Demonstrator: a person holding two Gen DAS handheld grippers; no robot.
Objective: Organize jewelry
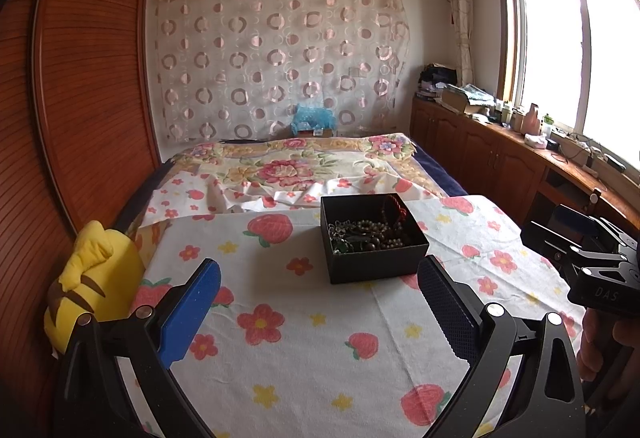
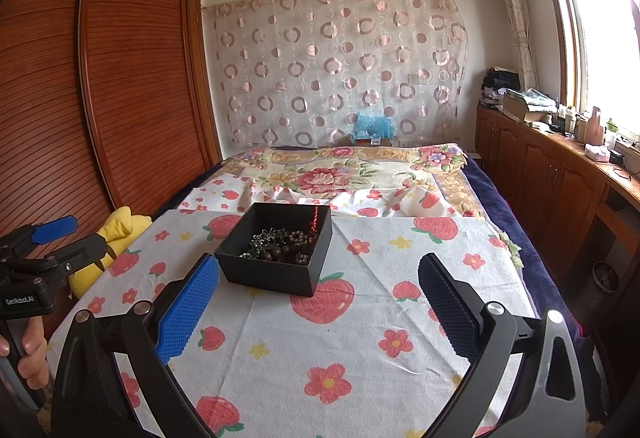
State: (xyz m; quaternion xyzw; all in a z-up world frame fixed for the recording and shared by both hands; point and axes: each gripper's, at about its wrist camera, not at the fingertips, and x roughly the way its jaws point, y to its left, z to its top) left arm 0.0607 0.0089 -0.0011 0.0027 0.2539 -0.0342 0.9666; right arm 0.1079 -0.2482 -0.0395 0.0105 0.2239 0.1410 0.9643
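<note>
jewelry [image 1: 366,234] sits heaped in the box [image 1: 376,266] on the cloth [image 1: 304,342], both grippers [image 1: 320,312] [image 2: 318,312] hovering wide and empty, probably lined up to reach in.

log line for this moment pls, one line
left gripper: open, holds nothing | right gripper: open, holds nothing | black square cardboard box: on strawberry-print cloth, tangled bead jewelry inside

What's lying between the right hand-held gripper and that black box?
Only bare strawberry cloth lies between the right hand-held gripper and the black box, per the right wrist view.
</note>
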